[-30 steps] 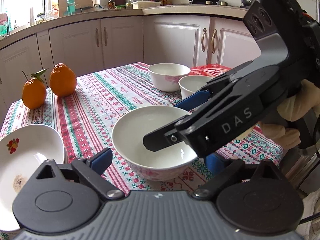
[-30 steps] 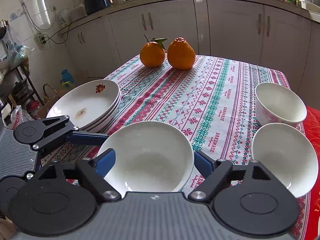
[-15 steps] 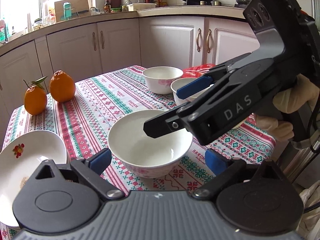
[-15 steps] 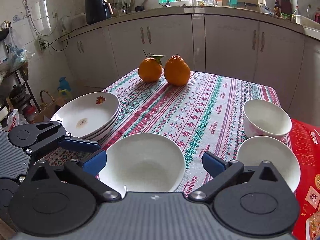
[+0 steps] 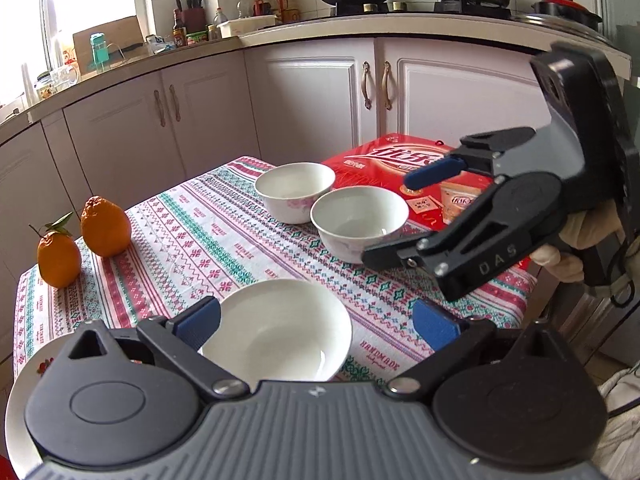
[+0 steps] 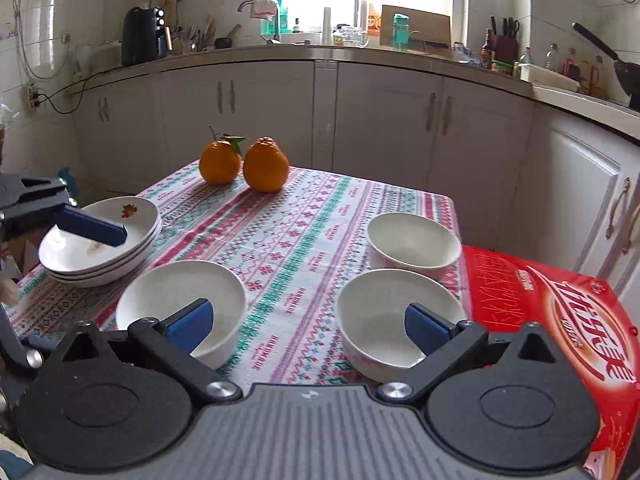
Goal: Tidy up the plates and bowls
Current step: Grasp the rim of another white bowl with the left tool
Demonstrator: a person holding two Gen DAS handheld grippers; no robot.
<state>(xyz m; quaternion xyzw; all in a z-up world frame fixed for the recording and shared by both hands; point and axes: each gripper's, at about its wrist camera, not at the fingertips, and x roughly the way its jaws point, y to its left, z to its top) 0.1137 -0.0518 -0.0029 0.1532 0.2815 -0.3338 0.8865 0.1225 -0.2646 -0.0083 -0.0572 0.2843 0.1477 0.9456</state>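
Observation:
Three white bowls sit on the patterned tablecloth. The near bowl (image 5: 280, 332) (image 6: 182, 300) lies just ahead of my open, empty left gripper (image 5: 316, 320). A second bowl (image 5: 360, 220) (image 6: 394, 320) and a third (image 5: 294, 188) (image 6: 414, 242) stand by the red box. My right gripper (image 6: 308, 320) is open and empty, above the gap between the near and second bowls; in the left wrist view it (image 5: 400, 216) hovers by the second bowl. A stack of white plates (image 6: 100, 240) sits at the table's left edge, with my left gripper's finger (image 6: 92, 226) over it.
Two oranges (image 6: 244, 166) (image 5: 84, 236) sit at the far end of the table (image 6: 304, 216). A red box (image 6: 560, 320) (image 5: 400, 164) lies at the right edge. Kitchen cabinets (image 6: 360, 120) and a cluttered counter surround the table.
Both grippers have pulled back and up from the near bowl. The right gripper has swung right toward the second bowl; the left has moved back over the plates.

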